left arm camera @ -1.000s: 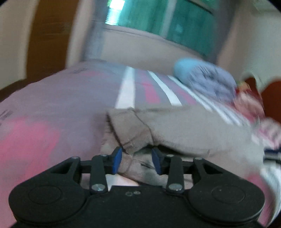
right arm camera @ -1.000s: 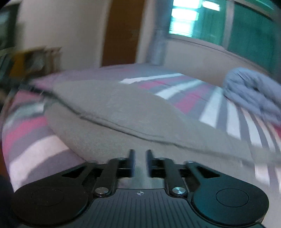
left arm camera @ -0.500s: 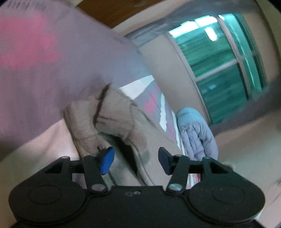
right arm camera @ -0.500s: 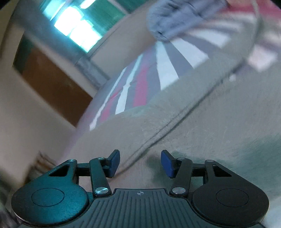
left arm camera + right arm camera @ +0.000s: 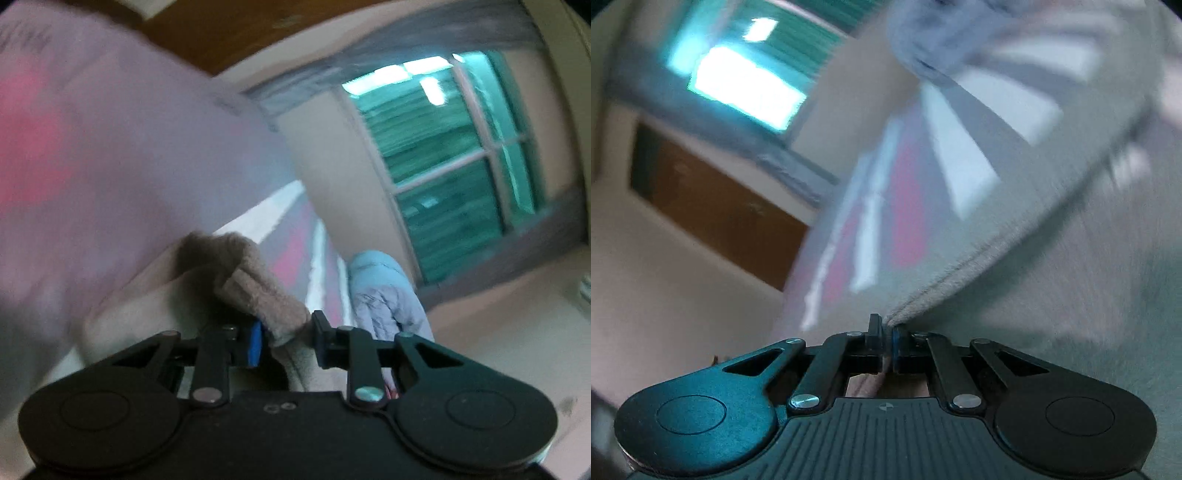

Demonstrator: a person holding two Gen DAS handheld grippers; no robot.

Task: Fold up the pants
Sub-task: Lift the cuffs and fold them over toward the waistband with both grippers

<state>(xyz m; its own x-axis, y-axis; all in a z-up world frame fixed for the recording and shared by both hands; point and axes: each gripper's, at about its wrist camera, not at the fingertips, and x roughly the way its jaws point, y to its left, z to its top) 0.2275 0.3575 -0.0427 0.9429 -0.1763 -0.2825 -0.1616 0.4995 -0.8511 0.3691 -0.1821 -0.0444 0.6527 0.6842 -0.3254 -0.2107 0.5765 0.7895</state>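
left claw (image 5: 286,341): clamped on a bunched fold of the grey-brown fleece pants (image 5: 258,288)
right claw (image 5: 885,338): pinched tight on the pants' stitched hem edge (image 5: 960,269)
pants: lying on the pink, grey and white striped bed (image 5: 110,147)
rolled light-blue blanket (image 5: 384,291): on the bed, beyond the pants

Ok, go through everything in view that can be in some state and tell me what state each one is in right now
left gripper: shut on a bunched fold of the pants
right gripper: shut on a thin hemmed edge of the pants
pants: taupe fleece, gripped at two places, not yet folded flat
bed sheet: striped, spread under the pants
blue quilt: rolled up, lying on the bed beyond the pants
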